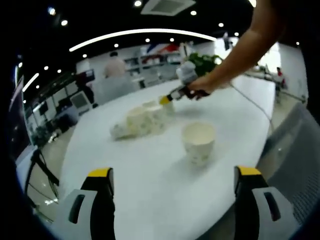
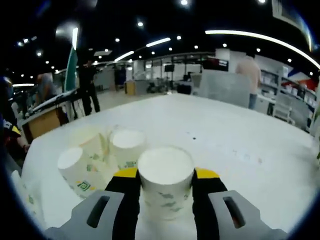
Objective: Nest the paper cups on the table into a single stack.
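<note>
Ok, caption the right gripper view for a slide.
Right gripper shut on an upside-down cup, three more cups lying beside it on the table.

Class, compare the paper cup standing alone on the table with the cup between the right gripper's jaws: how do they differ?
The lone cup stands upright with its mouth open upward; the gripped cup shows a closed white end, so it looks upside down. The lone cup is untouched, with the left gripper open short of it; the gripped cup sits between the jaws of the right gripper. Both are white with a faint green print.
</note>
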Motion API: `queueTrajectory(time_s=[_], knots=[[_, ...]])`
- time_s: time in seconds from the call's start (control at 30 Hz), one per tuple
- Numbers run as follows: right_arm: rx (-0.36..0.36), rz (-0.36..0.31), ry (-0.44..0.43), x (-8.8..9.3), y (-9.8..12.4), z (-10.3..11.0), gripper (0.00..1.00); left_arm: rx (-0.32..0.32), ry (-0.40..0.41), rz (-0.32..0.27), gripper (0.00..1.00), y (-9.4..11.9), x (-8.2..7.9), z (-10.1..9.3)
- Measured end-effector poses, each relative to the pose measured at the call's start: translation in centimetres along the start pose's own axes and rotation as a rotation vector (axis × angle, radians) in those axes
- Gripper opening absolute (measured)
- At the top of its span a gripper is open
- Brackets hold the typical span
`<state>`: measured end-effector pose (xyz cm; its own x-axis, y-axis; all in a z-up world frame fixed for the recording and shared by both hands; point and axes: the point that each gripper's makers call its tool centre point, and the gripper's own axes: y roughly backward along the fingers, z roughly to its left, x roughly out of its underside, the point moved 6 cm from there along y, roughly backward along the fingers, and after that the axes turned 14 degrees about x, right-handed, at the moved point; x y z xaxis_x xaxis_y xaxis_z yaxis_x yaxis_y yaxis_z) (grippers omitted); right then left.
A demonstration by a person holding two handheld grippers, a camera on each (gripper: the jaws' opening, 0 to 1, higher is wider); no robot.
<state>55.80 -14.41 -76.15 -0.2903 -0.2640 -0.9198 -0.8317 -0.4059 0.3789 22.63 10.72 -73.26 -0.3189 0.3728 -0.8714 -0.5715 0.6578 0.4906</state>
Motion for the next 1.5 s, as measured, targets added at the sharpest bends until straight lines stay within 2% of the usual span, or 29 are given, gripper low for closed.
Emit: queueTrajectory(time_s=[0.3,0.5,0.7,0.97,1.23,1.33,1.4,1.5], knots=[[0.009,-0.021,-0.041,-2.6,-0.1,-2.1,0.37,0.002,-0.007,0.006,0.99,0.0,-0.1,-0.1],[-0.002,-0.043,-0.027,-5.2,0.4,-3.1,0.37,0.005,-0.019,0.008,0.99,-0.1,0.1,0.0],[-0.004,-0.067,-0.021,-6.9,1.0,-3.6,0.37,0.005,-0.025,0.010,0.98,-0.1,0.0,0.0],[0.017,-0.059,0.013,-8.0,2.0,-3.8,0.37,0.005,-0.020,0.010,0.98,0.0,0.0,-0.1],[-0.029,-0.094,0.016,-10.2,3.7,-4.1,0.37,-0.010,-0.020,0.046,0.99,-0.2,0.5,0.1],[-0.053,-0.095,0.023,-10.4,4.2,-4.2,0.37,-0.010,-0.001,0.038,0.99,-0.2,0.5,0.1],[-0.067,-0.091,0.021,-10.4,4.5,-4.3,0.37,-0.030,-0.015,0.056,0.99,-0.2,0.7,0.2],[-0.074,-0.094,0.031,-10.5,5.0,-4.1,0.37,-0.040,-0.003,0.042,0.99,-0.1,0.5,0.3]])
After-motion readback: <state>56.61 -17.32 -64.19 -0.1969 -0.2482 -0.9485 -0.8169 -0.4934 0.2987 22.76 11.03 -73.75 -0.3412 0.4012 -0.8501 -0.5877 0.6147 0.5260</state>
